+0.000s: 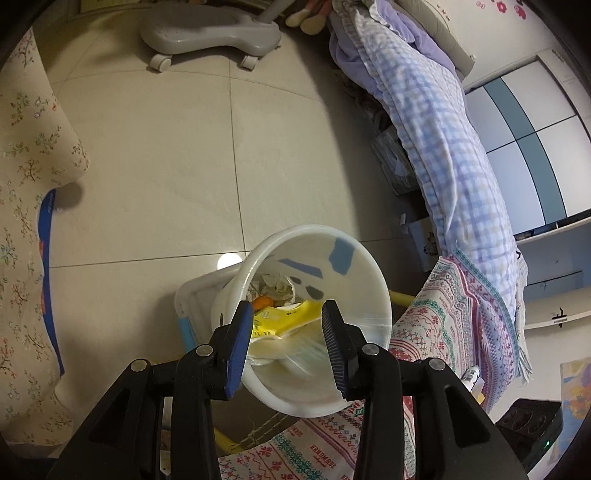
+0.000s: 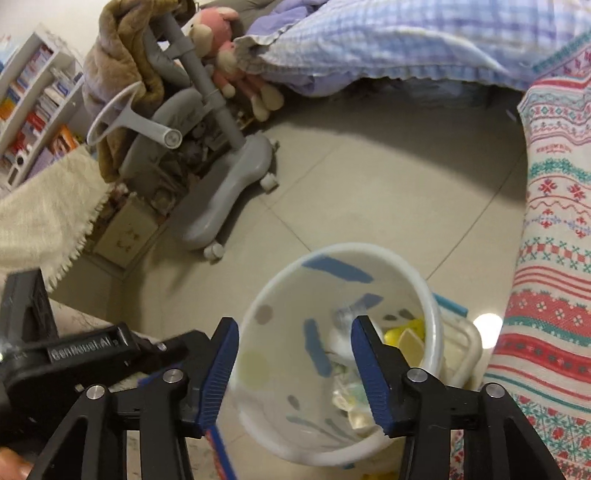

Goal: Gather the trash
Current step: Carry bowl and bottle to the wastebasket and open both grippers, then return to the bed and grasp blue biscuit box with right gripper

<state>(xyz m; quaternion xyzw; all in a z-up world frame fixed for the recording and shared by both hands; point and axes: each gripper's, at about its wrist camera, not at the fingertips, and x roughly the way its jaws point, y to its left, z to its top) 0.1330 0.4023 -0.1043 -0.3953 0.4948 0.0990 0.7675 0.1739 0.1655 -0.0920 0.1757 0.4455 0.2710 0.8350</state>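
Observation:
A white bin with blue and grey marks stands on the tiled floor, and I look down into it. Inside lie a yellow packet, crumpled paper and a small orange piece. My left gripper hangs open over the bin's mouth with nothing held; a pale blurred item shows below it inside the bin. My right gripper is also open above the bin, empty. Yellow trash shows at the bottom. The left gripper's black body is at the left.
A grey wheeled chair base stands farther along the floor. A bed with a checked blanket lies to the right, and a patterned cloth hangs close to the bin. A floral cloth hangs left. A bookshelf is far left.

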